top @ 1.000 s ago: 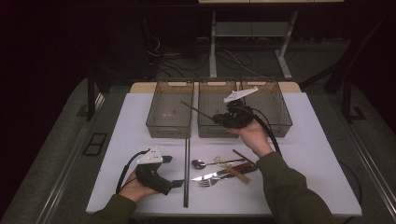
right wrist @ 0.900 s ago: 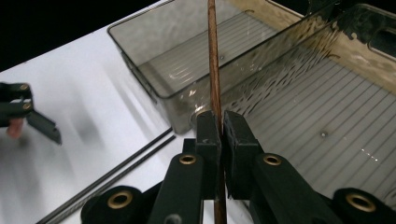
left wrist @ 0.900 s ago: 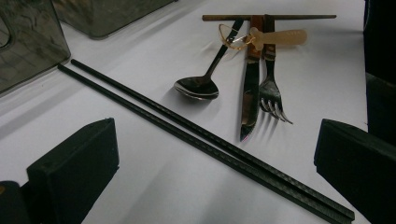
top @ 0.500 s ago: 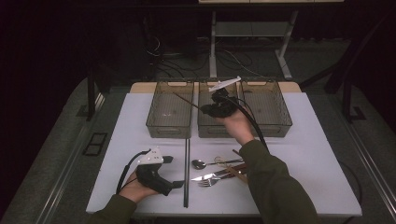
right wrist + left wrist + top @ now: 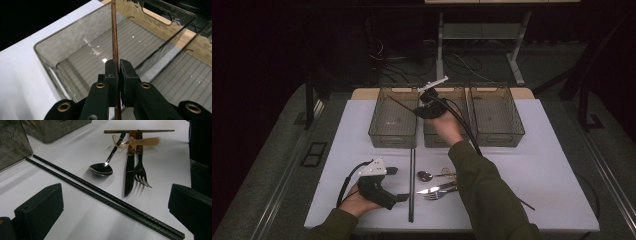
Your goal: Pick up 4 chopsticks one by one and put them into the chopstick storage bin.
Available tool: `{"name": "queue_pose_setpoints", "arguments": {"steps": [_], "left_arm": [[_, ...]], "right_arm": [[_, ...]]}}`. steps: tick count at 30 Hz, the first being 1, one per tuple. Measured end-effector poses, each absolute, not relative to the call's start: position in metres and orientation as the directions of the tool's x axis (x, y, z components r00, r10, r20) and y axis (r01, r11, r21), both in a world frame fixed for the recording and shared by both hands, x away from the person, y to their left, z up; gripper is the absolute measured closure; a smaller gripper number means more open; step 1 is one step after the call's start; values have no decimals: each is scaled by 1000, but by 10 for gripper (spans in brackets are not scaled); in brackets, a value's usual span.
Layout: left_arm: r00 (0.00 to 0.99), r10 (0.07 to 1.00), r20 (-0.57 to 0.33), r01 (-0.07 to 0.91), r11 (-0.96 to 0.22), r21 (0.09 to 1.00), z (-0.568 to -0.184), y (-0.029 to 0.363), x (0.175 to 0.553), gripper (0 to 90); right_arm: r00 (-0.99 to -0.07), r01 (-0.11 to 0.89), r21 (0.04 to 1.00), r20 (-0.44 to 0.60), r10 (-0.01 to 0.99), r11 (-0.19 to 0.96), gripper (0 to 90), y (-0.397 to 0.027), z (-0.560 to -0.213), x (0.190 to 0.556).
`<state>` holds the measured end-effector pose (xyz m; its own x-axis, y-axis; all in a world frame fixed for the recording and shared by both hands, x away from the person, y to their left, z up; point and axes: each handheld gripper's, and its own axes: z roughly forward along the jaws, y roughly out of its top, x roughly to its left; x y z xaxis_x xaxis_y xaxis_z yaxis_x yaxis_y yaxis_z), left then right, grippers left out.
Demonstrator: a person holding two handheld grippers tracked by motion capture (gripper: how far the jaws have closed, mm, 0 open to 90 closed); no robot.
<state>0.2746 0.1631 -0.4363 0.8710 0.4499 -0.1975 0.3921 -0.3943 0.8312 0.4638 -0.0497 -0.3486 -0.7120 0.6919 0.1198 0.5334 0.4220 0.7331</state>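
My right gripper [image 5: 421, 109] hangs over the seam between the left bin [image 5: 377, 127] and the middle bin [image 5: 438, 141], shut on a brown chopstick [image 5: 401, 103] that points left over the left bin. In the right gripper view the jaws [image 5: 118, 67] pinch that chopstick [image 5: 114, 32] above the left bin's floor [image 5: 82, 67]. My left gripper [image 5: 397, 184] rests open on the white table at the front left. Ahead of its jaws [image 5: 112, 220] lie two black chopsticks [image 5: 100, 195], a spoon [image 5: 101, 168], a knife [image 5: 129, 170] and a fork [image 5: 140, 167].
A third clear bin [image 5: 512, 127] stands at the back right. A second brown chopstick [image 5: 140, 131] and a pale amber utensil [image 5: 143, 141] lie beyond the cutlery. The person's right sleeve [image 5: 482, 185] crosses the table's middle.
The right gripper has carried the brown chopstick leftward and farther back, from in front of the right bin to over the left and middle bins. The left gripper has stayed put.
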Motion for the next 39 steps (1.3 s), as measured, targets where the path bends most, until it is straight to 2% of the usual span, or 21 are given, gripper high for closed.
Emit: {"name": "queue_pose_setpoints", "arguments": {"steps": [24, 30, 39], "left_arm": [[877, 441, -190, 380, -395, 837, -435, 164, 275, 0], [880, 438, -186, 375, -398, 837, -435, 164, 275, 0], [880, 440, -179, 372, -402, 837, -435, 163, 276, 0]], "right_arm": [[-670, 582, 679, 89, 737, 447, 844, 6, -372, 504], [-680, 560, 692, 71, 730, 454, 712, 9, -370, 503], [-688, 557, 708, 100, 719, 434, 621, -4, -360, 497]]}}
